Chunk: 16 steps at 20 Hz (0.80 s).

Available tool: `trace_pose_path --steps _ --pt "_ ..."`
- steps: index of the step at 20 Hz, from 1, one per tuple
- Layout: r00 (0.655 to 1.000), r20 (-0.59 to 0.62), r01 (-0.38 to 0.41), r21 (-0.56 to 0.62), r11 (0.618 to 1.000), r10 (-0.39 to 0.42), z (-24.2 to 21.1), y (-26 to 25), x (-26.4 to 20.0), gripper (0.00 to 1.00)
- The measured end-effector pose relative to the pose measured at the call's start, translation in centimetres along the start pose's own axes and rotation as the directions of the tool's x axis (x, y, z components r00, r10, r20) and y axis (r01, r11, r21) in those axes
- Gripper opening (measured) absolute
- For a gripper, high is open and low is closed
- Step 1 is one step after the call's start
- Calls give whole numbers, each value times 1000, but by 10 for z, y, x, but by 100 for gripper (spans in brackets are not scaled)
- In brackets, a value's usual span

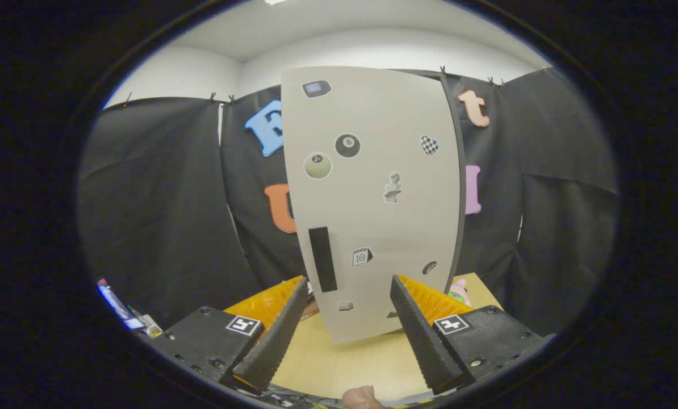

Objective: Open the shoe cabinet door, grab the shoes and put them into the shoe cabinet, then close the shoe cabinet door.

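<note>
We hold the gripper (347, 295) wide apart, nothing between its fingers (273, 341), hovering over the pale wooden table (339, 363). Straight ahead of us, just beyond the fingertips, stands the shoe cabinet (373, 199), its light grey door (384, 227) shut and dotted with stickers (347, 145). The dark vertical handle (322, 259) sits low on the door, just ahead of our left finger and a touch inward of it. Past our right finger, beside the cabinet's foot, a small pink-and-green object (459, 289) peeks out; we cannot tell what it is.
</note>
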<state>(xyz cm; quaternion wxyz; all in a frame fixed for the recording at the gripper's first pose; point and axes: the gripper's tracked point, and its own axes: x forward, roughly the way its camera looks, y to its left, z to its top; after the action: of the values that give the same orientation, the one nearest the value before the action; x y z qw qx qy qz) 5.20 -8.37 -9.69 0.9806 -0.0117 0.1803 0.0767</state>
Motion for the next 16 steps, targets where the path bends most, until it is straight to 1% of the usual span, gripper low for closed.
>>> trace_pose_path --steps 2,5,9,14,16 --pt "1000 10 -11 -4 1000 11 3 -7 -14 96" --pt "998 54 11 -19 1000 -10 18 -28 -34 96" --pt "997 73 10 -9 1000 -9 23 -42 -55 96" --pt "994 103 29 -17 999 -27 29 -56 -62 96" --pt "995 93 30 -19 999 -28 26 -56 -61 96"
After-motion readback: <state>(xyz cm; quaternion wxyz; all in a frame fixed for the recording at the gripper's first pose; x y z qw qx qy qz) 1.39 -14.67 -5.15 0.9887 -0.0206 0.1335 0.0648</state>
